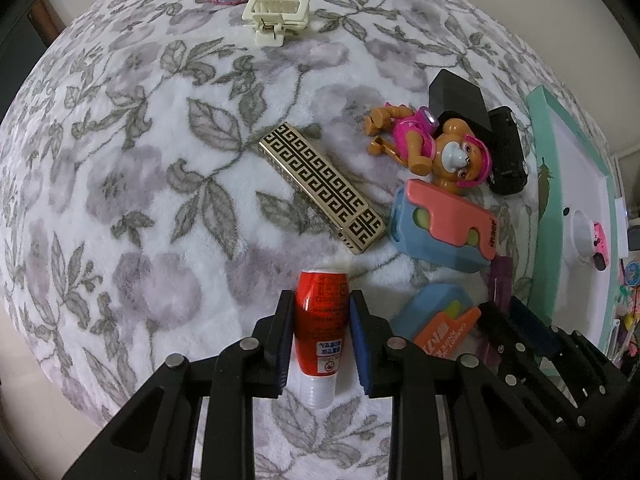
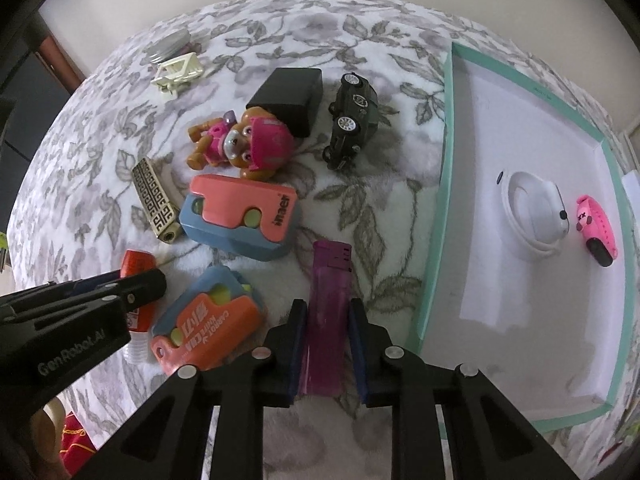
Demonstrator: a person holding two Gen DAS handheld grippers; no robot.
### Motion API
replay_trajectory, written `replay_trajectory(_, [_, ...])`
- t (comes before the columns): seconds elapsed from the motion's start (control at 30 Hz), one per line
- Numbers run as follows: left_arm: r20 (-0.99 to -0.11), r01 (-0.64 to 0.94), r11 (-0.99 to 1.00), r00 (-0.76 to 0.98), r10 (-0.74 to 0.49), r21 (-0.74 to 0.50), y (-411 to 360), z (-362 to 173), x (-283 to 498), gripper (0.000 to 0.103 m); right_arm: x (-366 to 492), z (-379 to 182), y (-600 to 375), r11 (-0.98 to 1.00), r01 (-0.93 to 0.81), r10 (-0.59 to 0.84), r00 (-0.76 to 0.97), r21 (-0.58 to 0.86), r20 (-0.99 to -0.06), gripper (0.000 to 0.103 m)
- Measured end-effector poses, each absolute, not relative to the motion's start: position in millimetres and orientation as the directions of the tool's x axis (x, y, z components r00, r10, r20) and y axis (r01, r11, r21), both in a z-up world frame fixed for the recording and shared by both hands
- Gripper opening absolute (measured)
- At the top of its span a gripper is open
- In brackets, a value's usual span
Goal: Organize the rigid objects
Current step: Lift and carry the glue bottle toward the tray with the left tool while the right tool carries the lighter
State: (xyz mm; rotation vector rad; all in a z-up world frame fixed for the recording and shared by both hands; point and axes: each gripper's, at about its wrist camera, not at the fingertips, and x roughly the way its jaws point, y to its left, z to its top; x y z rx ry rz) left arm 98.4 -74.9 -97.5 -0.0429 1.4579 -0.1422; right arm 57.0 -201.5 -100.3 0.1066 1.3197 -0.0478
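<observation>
Two items, white case [image 2: 534, 216] and pink toy [image 2: 596, 229], inside teal-rimmed tray [image 2: 446, 184]; left tongs [image 1: 320, 332] around red tube [image 1: 320, 312], right tongs [image 2: 326, 344] around purple lighter [image 2: 326, 304].

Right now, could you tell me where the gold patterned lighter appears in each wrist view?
Left wrist: the gold patterned lighter lies diagonally at centre, above the left gripper.
Right wrist: it sits at left of centre, seen end-on and foreshortened.
Shared landmark: the pink-and-blue case lies just right of it in both views.
</observation>
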Motion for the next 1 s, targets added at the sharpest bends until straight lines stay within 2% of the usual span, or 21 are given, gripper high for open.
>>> replay_trajectory(0.33, [-0.972, 0.056, 0.983, 0.153, -0.180, -0.173, -62.6, -76.6, 98.4, 0.027, 54.9, -87.5, -203.7, 0.991, 0.112, 0.044, 0.256, 0.075, -0.966, 0.022])
replay_trajectory(0.7, [-0.919, 0.059, 0.969, 0.310, -0.245, -0.238, -40.7, -20.6, 95.0, 0.021, 45.0, -42.4, -214.4, 0.984, 0.137, 0.053, 0.377, 0.113, -0.925, 0.022])
replay_trajectory(1.0, [-0.903, 0.058, 0.962, 0.333, -0.270, -0.266, -52.3, -15.9, 93.1, 0.021, 42.9, -36.0, -222.8, 0.980, 0.156, 0.055, 0.395, 0.125, -0.917, 0.022])
